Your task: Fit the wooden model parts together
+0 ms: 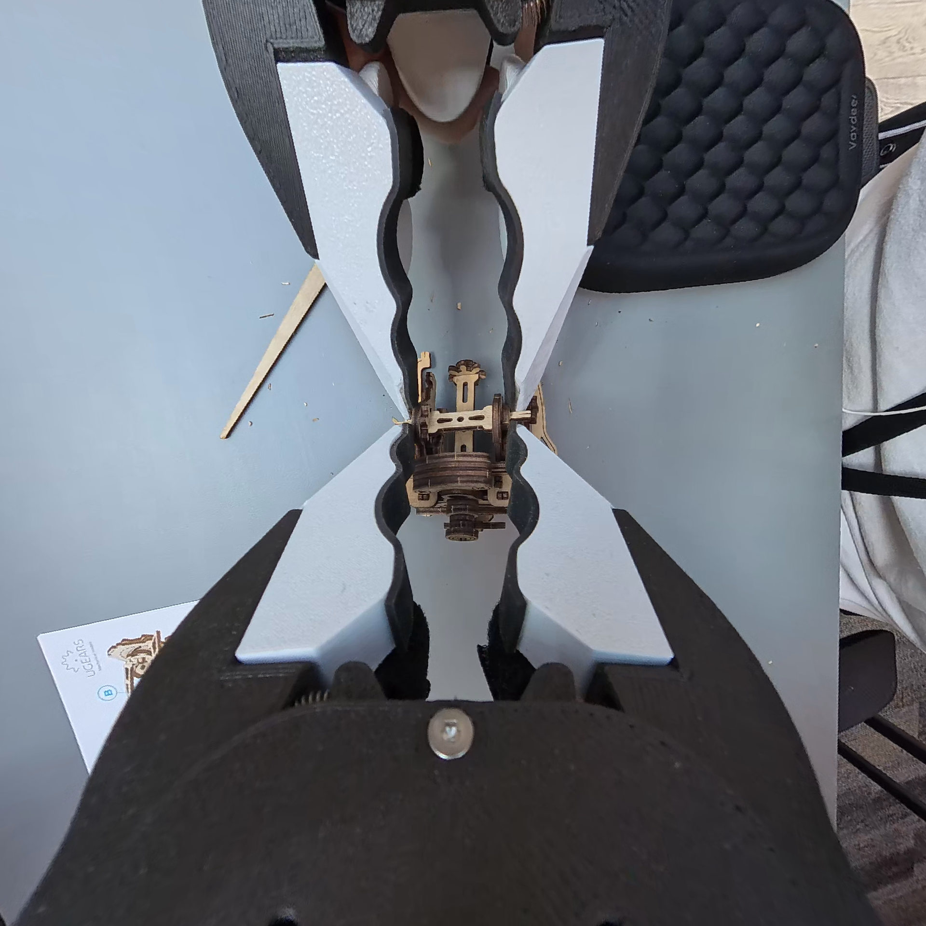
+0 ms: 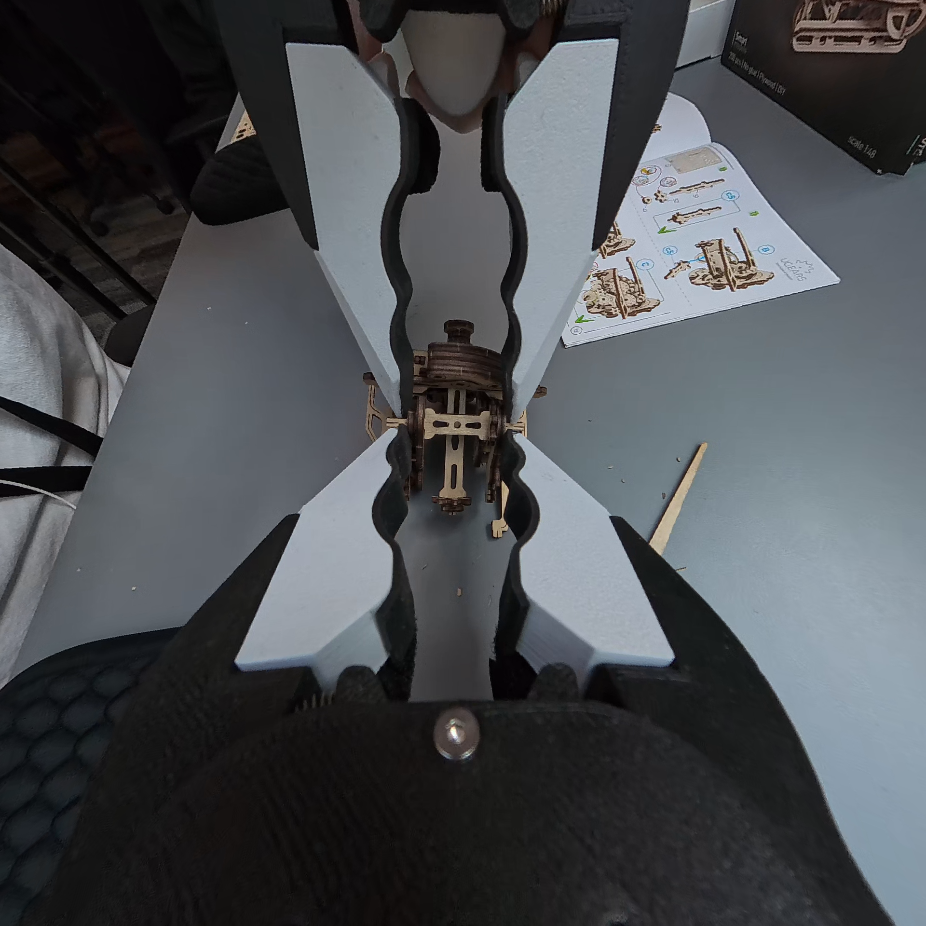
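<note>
A small wooden model assembly (image 1: 453, 466) of dark stacked discs, gears and pale cross-shaped struts is held over the grey table (image 1: 125, 250). My left gripper (image 1: 458, 441) comes in from the bottom of the left wrist view and is shut on the model's sides. My right gripper (image 1: 458, 401) comes in from the opposite side, tips meeting mine, also shut on it. In the right wrist view the model (image 2: 461, 366) sits between my right gripper (image 2: 453, 441) and the left gripper (image 2: 453, 396). A thin axle sticks out past the fingertips on both sides.
A flat pale wooden part (image 2: 373, 406) lies under the model. A thin wooden sliver (image 2: 679, 501) lies on the table. An instruction sheet (image 2: 701, 240) and a black box (image 2: 827, 75) lie beyond. A black quilted pad (image 1: 726, 140) sits at the table edge, beside a person in white (image 1: 892, 351). Less than 4 cm separates the two grippers' tips.
</note>
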Available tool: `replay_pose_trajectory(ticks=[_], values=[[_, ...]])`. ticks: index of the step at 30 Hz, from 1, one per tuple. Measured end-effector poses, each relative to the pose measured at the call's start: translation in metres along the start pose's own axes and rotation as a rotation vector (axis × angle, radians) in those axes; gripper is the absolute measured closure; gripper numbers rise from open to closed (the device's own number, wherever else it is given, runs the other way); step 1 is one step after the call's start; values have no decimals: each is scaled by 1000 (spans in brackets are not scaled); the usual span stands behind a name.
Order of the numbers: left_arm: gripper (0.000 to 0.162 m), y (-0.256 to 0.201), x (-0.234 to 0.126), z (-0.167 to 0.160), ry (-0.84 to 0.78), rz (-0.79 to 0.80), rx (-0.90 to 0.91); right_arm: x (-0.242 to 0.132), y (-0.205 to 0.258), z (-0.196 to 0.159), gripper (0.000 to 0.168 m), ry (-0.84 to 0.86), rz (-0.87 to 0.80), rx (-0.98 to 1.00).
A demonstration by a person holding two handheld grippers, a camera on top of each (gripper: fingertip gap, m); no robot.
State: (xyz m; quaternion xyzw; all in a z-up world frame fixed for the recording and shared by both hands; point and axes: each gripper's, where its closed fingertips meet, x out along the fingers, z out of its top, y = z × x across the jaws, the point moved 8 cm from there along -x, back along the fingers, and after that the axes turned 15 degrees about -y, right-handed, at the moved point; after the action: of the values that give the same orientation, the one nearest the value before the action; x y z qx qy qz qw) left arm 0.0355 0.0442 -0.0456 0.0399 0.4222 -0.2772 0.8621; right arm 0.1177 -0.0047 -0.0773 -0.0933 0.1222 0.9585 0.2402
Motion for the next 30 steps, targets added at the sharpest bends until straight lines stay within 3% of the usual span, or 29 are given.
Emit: replay_pose_trajectory(ticks=[21,30], values=[[125,-3,3,5,134,-16,126,3,4,3,133,35,-30,52],[125,-1,2,2,84,-40,135,3,4,3,133,34,-44,55]])
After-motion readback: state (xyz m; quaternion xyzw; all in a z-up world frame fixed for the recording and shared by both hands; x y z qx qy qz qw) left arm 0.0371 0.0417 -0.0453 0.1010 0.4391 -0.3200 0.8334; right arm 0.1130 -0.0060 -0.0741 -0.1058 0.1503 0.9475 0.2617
